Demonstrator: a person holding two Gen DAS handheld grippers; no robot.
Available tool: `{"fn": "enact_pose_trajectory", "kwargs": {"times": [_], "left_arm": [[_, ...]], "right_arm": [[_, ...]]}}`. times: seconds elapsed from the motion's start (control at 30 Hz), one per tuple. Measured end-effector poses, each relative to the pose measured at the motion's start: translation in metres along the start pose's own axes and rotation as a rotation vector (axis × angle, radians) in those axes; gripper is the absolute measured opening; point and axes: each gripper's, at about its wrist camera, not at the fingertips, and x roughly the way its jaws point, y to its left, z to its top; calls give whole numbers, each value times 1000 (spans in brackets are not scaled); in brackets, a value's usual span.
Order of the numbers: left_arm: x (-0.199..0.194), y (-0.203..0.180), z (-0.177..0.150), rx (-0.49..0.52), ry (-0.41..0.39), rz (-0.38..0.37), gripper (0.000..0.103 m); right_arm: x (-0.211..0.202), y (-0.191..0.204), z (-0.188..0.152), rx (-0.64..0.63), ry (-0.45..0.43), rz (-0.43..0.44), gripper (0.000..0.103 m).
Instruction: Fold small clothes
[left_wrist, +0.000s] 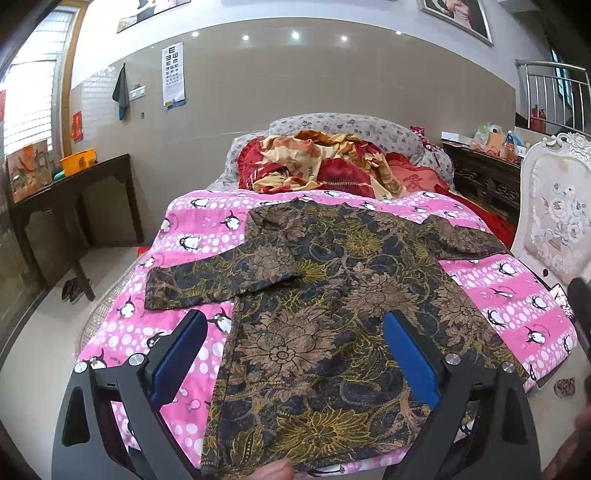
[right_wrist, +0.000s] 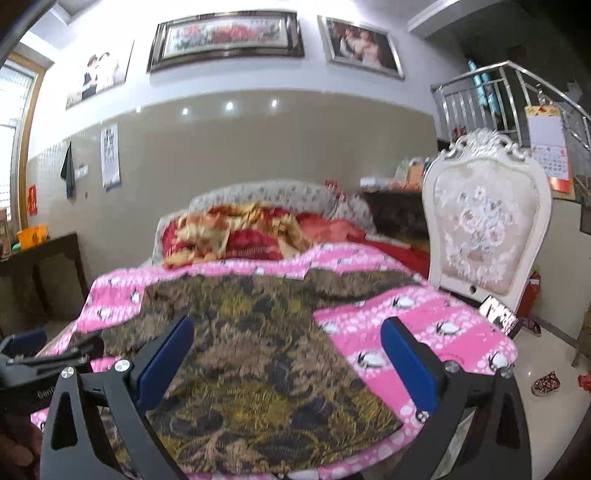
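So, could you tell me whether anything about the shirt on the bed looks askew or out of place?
The floral shirt lies mostly flat on the pink penguin blanket, but unevenly: its left sleeve is bent downward toward the near edge, while the right sleeve stretches straight out. Both tools hover open above it.

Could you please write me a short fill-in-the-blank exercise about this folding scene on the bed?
1. The floral shirt lies spread on a pink blanket printed with ____.
2. The left claw is ____, gripping nothing.
3. Beside the bed stands an ornate white ____.
4. One shirt sleeve lies ____ across the body.

Missing words: penguins; open; chair; folded
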Motion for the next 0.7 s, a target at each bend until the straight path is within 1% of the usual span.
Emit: {"fn": "enact_pose_trajectory", "kwargs": {"times": [0.1,0.3,0.47,0.6,0.7], "left_arm": [[0,1,0,1,-2,1,80],[-1,1,-1,5,-4,4,80],[-2,2,-1,4,-9,7,80],[-2,1,-1,10,-15,6,80],[-4,1,-1,10,-21,-4,80]], "right_arm": [[-2,0,0,2,-16,3,103],[7,4,-5,-18,52,52,103],[6,6,-8,-26,55,65,103],[10,8,-10,-32,76,79,103],[11,8,-11,-31,79,79,103]]}}
